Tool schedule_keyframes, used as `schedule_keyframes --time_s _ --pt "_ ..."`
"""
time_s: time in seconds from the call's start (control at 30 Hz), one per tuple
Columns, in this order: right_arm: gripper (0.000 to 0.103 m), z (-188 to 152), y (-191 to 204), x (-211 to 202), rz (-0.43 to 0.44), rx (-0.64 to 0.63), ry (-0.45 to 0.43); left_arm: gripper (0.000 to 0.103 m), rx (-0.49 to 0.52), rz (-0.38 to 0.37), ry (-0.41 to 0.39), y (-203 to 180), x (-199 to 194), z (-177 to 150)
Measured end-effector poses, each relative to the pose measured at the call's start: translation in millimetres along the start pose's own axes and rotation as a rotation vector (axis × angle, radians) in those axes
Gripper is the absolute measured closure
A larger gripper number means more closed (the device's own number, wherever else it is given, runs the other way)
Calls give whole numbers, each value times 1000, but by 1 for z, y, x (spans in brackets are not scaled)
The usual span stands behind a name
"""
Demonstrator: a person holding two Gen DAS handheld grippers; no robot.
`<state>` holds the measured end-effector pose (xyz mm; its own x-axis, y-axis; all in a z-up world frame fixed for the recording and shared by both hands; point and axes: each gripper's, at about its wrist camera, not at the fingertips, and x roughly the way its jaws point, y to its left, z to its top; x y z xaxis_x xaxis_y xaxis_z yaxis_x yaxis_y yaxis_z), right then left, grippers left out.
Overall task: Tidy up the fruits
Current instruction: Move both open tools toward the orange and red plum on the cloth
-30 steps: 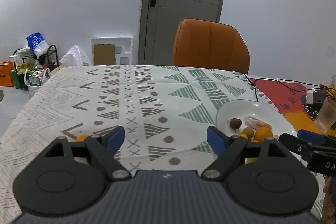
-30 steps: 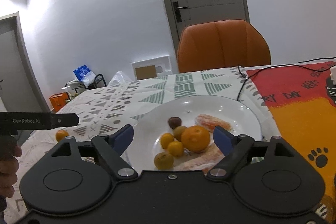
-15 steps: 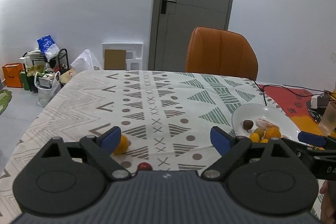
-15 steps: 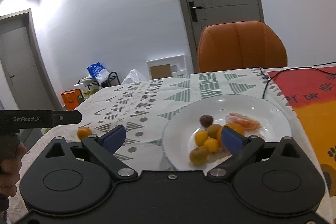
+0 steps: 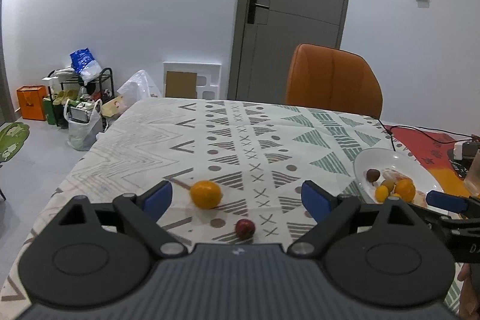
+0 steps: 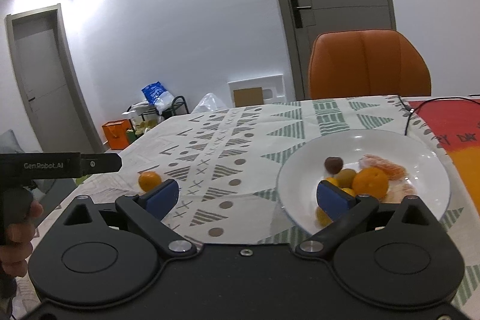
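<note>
An orange (image 5: 206, 194) and a small red fruit (image 5: 245, 228) lie loose on the patterned tablecloth, just ahead of my left gripper (image 5: 237, 197). That gripper is open and the fruits sit in front of it, untouched. The same orange (image 6: 149, 180) shows in the right wrist view. At the right stands a white plate (image 6: 300, 164) with a large orange (image 6: 370, 182), a dark brown fruit (image 6: 333, 164), peeled segments (image 6: 384, 167) and several small yellow fruits. My right gripper (image 6: 248, 197) is open and empty, and its right finger (image 6: 333, 200) overlaps the plate's near side.
An orange chair (image 5: 333, 80) stands at the table's far side. A black cable (image 5: 420, 129) runs over a red and orange mat (image 5: 435, 158) right of the plate (image 5: 390, 161), beside a translucent cup (image 5: 474, 173). The table's left edge (image 5: 90, 152) drops to the floor.
Both grippers have drawn back from the table's far side and their jaws have widened. The loose orange and the red fruit have come fully into the left wrist view.
</note>
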<state>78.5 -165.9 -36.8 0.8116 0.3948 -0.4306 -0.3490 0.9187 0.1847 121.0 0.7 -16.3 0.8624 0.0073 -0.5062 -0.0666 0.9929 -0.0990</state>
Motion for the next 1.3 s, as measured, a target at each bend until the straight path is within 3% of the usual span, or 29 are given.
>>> schedule_keyframes --time_s 0.77,1.3 --pt "3 -23 39 15 52 -5 39 11 -21 45 27 42 -6 -18" --pt "4 -30 62 32 99 -42 82 11 -32 36 57 62 -1 -28"
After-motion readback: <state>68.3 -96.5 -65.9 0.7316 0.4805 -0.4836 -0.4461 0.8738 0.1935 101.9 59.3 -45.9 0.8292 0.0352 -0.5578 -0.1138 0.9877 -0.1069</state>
